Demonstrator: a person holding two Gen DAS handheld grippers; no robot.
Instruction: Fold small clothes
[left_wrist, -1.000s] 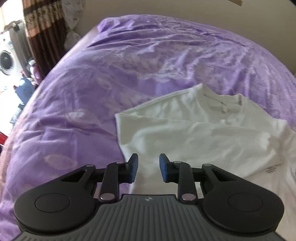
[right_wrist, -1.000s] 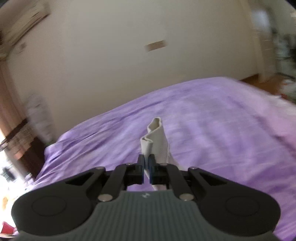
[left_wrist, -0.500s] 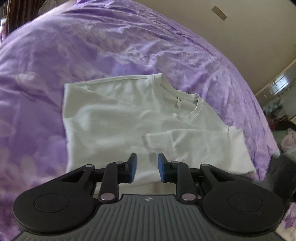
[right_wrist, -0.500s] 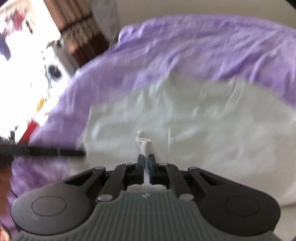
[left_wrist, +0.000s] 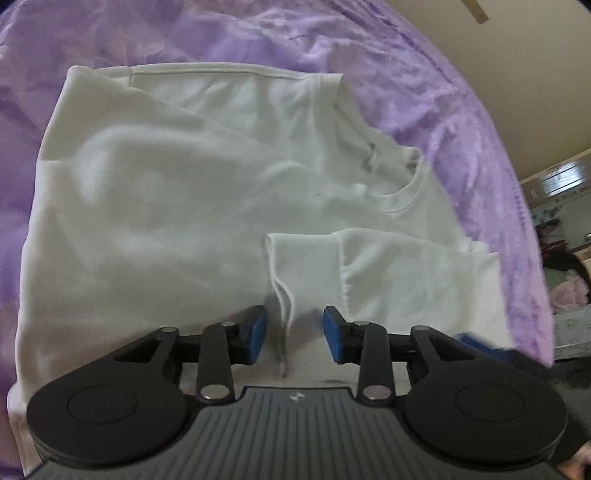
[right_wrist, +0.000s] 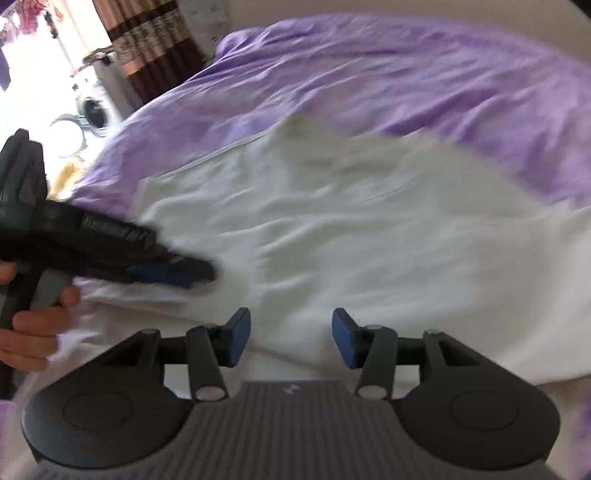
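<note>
The white T-shirt (left_wrist: 177, 206) is lying on the purple bedspread (left_wrist: 424, 92), its folded sleeve hem reaching between the gaping left gripper (left_wrist: 294, 334); the right gripper (right_wrist: 291, 341), also spread, is hovering over it. The neck label looks illegible.

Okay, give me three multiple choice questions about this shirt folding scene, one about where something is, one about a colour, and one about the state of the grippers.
1. Where does the folded-in sleeve lie?
A. on the shirt's body
B. off the bed
C. under the bedspread

2. What colour is the bedspread?
A. green
B. purple
C. grey

3. How does the right gripper stand?
A. shut on the sleeve
B. shut on the collar
C. open, holding nothing

Answers: 1 A, the sleeve rests across the white shirt ahead of the left gripper. 2 B, purple cloth surrounds the shirt. 3 C, its blue pads stand apart with only flat shirt between.
</note>
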